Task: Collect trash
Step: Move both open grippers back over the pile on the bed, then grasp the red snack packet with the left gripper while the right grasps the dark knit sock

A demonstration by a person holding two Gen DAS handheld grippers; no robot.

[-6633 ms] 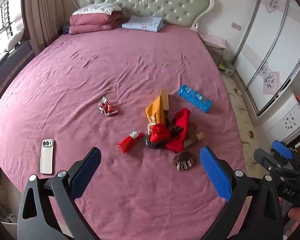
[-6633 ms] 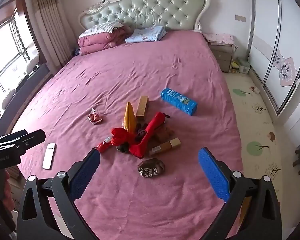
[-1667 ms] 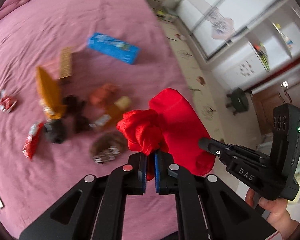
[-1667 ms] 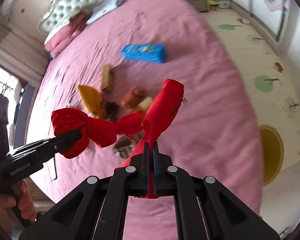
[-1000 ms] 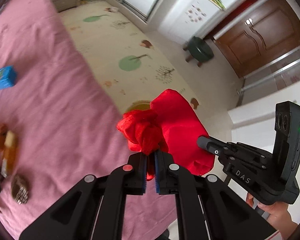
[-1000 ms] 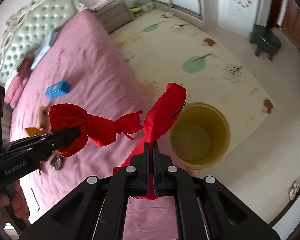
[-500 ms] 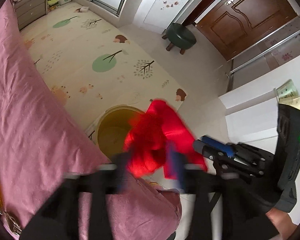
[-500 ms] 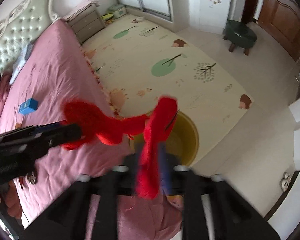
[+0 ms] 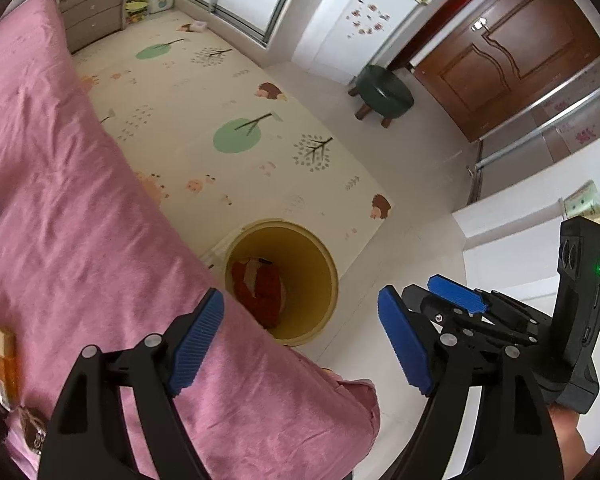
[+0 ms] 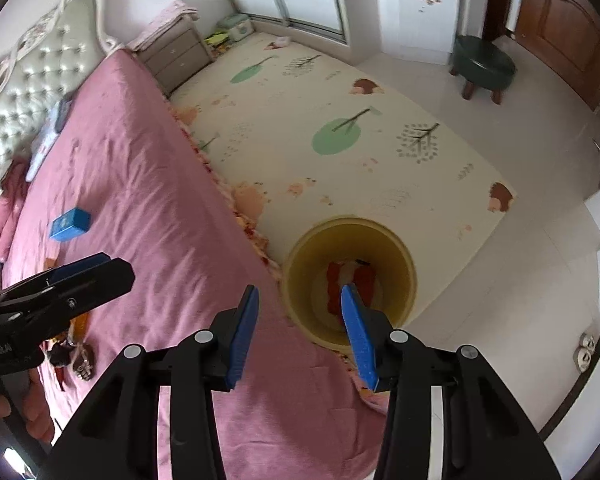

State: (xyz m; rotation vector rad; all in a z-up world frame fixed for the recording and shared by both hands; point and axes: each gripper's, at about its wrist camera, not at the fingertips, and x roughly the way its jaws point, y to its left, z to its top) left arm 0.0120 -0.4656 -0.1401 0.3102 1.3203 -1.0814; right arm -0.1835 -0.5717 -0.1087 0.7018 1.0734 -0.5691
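A yellow trash bin (image 9: 324, 264) stands on the floor by the foot corner of the pink bed (image 9: 72, 216); it also shows in the right wrist view (image 10: 404, 276). The red bag (image 9: 262, 284) lies inside the bin and shows in the right wrist view (image 10: 350, 280) too. My left gripper (image 9: 300, 320) is open and empty above the bin and bed edge. My right gripper (image 10: 298, 312) is open and empty above the bin. More trash lies on the bed: a blue box (image 10: 70, 224) and brown wrappers (image 9: 4, 360).
A patterned play mat (image 9: 204, 120) covers the floor beside the bed. A green stool (image 9: 384, 92) stands near the brown door (image 9: 512, 64). A nightstand (image 10: 176, 56) stands by the headboard (image 10: 40, 68). White tile floor (image 10: 512, 300) lies right of the bin.
Both grippers swung from the bed to above the bin, then opened. The red bag they held together has dropped into the bin.
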